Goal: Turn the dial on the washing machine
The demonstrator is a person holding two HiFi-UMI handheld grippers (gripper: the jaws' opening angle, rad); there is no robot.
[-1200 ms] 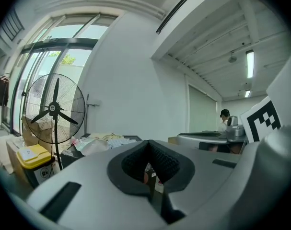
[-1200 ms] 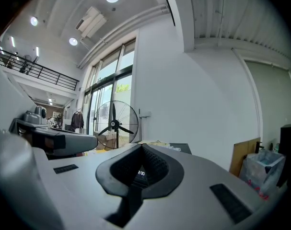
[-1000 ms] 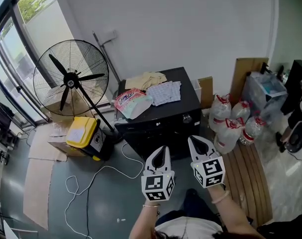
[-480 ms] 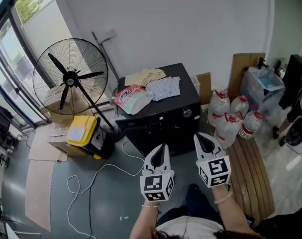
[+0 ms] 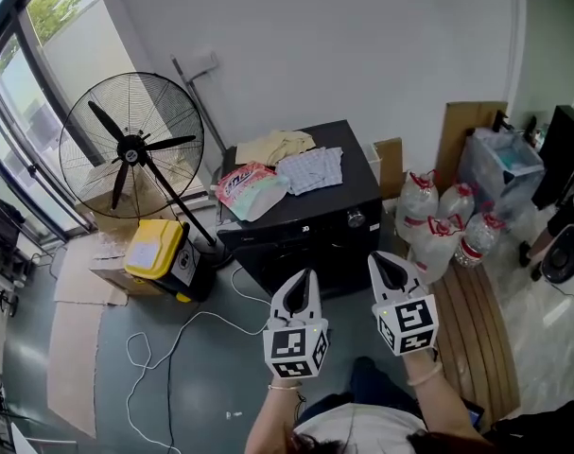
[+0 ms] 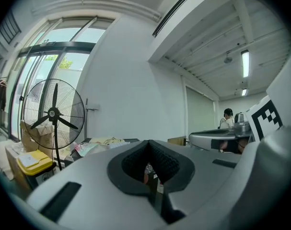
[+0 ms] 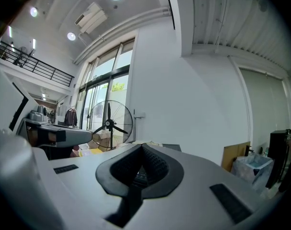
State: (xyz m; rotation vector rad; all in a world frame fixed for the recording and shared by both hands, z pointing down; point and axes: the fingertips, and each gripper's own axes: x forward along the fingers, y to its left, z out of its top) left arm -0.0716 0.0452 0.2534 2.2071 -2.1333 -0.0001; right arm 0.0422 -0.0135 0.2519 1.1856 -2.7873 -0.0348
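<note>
Dial: small round silver knob [image 5: 356,219] on the front face of the washer, right end of the top strip, centre of the head view; nothing touches it.
Washer: low black box-shaped washing machine [image 5: 310,239] against the white wall, centre frame.
On the washer top: pink and white plastic detergent bag [image 5: 250,190] at the left edge, crumpled beige cloth [image 5: 275,148] at the back, folded blue-checked cloth [image 5: 311,170] beside them.
Left gripper: white two-jaw left gripper [image 5: 305,278] at lower centre, pointing up-frame toward the washer front, well apart from it; jaws clenched together, nothing held.
Right gripper: white two-jaw right gripper [image 5: 377,261] just right of the left one and below the dial in the frame, clear of the washer; jaws clenched, empty.
Left of washer: black pedestal fan [image 5: 130,145] at upper left; yellow-lidded box [image 5: 156,251] at its foot; white cable [image 5: 173,334] looped on the grey floor.
Right of washer: cluster of clear water bottles with red caps [image 5: 438,227]; wooden slatted board [image 5: 474,334] lying on the floor below them.
</note>
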